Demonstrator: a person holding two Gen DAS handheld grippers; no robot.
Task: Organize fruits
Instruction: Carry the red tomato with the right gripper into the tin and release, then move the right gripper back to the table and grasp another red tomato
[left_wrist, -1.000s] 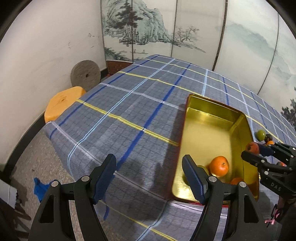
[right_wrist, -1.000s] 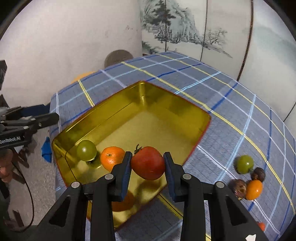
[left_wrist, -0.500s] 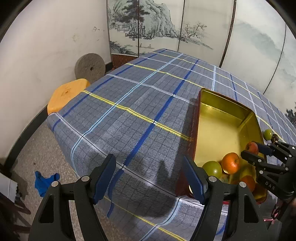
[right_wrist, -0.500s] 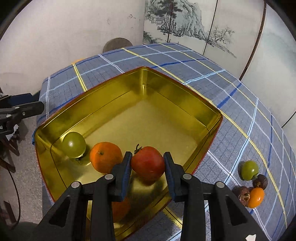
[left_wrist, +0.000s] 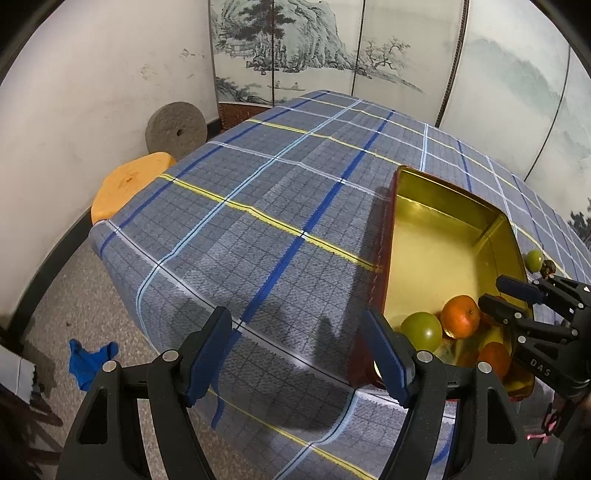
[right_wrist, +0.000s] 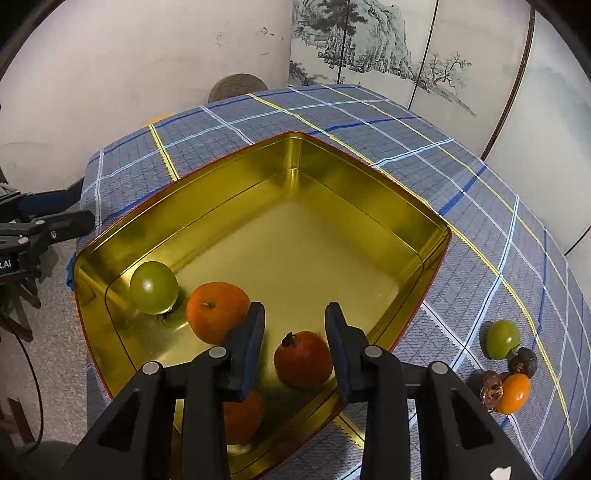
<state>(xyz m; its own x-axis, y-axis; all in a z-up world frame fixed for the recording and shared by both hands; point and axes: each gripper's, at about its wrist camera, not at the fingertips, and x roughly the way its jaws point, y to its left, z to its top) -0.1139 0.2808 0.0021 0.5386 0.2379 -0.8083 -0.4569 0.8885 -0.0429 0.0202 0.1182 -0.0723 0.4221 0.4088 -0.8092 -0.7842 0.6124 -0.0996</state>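
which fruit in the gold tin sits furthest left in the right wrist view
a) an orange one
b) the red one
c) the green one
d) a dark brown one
c: the green fruit lies by the left wall of the gold tin, with an orange fruit to its right and the red fruit further right again.

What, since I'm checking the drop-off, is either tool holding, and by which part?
Nothing: right tool open over the round red fruit lying in the gold metal tin; left tool empty.
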